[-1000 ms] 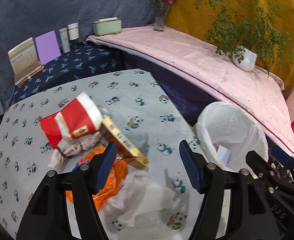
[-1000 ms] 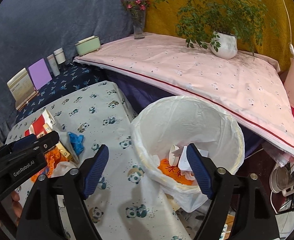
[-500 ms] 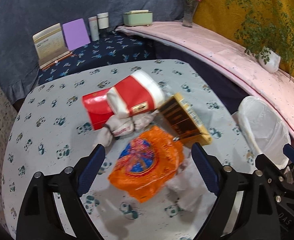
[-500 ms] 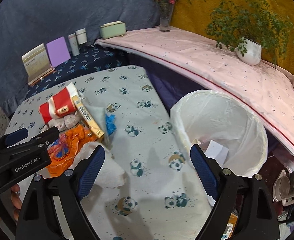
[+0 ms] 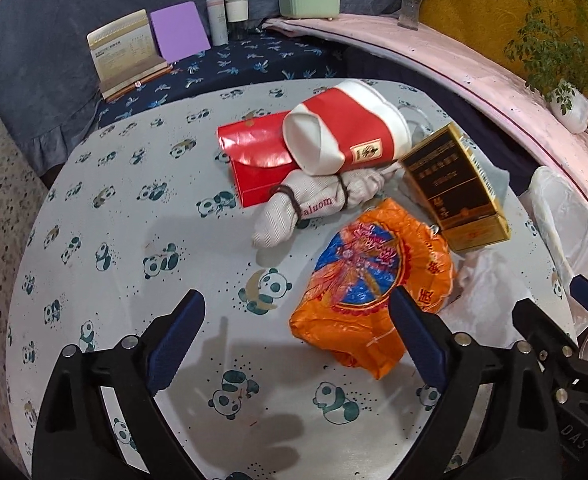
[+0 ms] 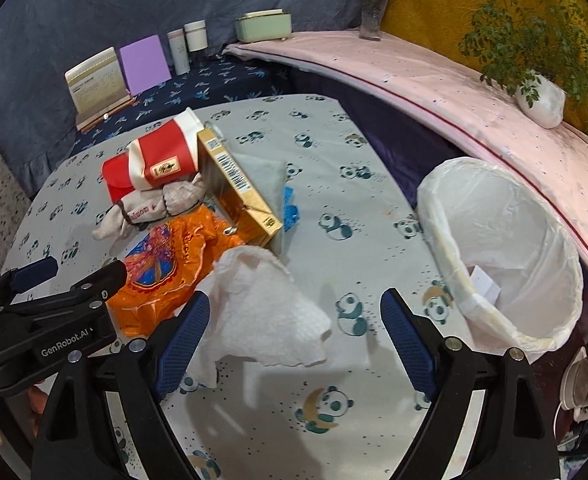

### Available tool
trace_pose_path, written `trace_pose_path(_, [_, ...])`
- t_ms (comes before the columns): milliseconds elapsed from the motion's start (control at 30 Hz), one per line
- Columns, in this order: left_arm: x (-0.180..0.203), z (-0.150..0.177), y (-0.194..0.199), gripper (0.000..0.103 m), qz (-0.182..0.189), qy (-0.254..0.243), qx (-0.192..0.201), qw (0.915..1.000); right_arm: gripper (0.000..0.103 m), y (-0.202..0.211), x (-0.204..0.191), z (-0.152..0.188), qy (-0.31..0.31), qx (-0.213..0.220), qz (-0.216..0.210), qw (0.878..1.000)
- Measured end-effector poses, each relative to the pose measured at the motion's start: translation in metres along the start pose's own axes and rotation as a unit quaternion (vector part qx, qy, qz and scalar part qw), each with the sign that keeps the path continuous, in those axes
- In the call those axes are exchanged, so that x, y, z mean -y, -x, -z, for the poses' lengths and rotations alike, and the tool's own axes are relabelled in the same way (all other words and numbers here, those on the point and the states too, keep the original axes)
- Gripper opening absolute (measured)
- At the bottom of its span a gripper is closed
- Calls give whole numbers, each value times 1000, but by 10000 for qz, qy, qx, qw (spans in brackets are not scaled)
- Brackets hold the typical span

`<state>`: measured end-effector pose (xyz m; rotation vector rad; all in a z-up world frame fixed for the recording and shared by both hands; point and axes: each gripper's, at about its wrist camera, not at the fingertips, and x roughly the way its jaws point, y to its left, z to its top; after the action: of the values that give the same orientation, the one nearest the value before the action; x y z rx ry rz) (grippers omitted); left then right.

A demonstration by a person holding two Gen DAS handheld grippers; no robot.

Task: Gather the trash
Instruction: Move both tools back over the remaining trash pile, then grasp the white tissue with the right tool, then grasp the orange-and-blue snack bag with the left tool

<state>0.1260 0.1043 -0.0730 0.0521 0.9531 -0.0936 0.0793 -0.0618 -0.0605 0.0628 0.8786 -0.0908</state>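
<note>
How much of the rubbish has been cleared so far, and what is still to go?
Barely started. The white-lined bin holds some white paper scraps. Both tools, left and right, are open and empty. Still on the panda-print cloth: a crumpled white tissue, an orange plastic wrapper, a gold box, a red-and-white paper cup, a red box and a tied cloth bundle.

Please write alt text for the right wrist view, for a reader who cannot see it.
The open right gripper hovers over a crumpled white tissue on a panda-print tablecloth. Behind the tissue lie an orange bag, a gold box and a red cup. A white-lined bin stands to the right.
</note>
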Motion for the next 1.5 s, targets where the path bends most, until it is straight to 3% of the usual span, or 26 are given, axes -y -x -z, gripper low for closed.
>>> trace_pose_path(167, [-1,2,-10,89,103,-19,-129,9999,80,-13,-8,3,56,-135,-39,9999])
trace_pose_path(367, [5,2,-28,89,178,-47,-299,9994,64,-27,-8,7,27,-311,-89,9995])
trace_pose_path(700, [19,-1,-49,88,391,-13,-425,9983,28,-39,2,15,-97,-537,-176,9984])
trace_pose_path(800, [25,1,-47,78,427,-84,-387,9983,18,-38,5,15,-125,-550,-225,9982])
trace_pose_path(867, [32,2,-43,63,488,-209,-358,9979,14,-36,6,15,-151,-530,-239,9982])
trace_pose_path(900, [34,2,-42,61,513,-242,-356,9978,13,-35,7,15,-161,-524,-251,9982])
trace_pose_path(967, [37,3,-39,32,592,-280,-361,9972,12,-32,8,15,-170,-490,-260,9983])
trace_pose_path(1067, [42,4,-33,11,702,-335,-399,9962,12,-26,11,14,-194,-416,-257,9986])
trace_pose_path(1500, [62,0,24,10,971,-543,141,9937,11,20,35,1,-409,147,-248,9987])
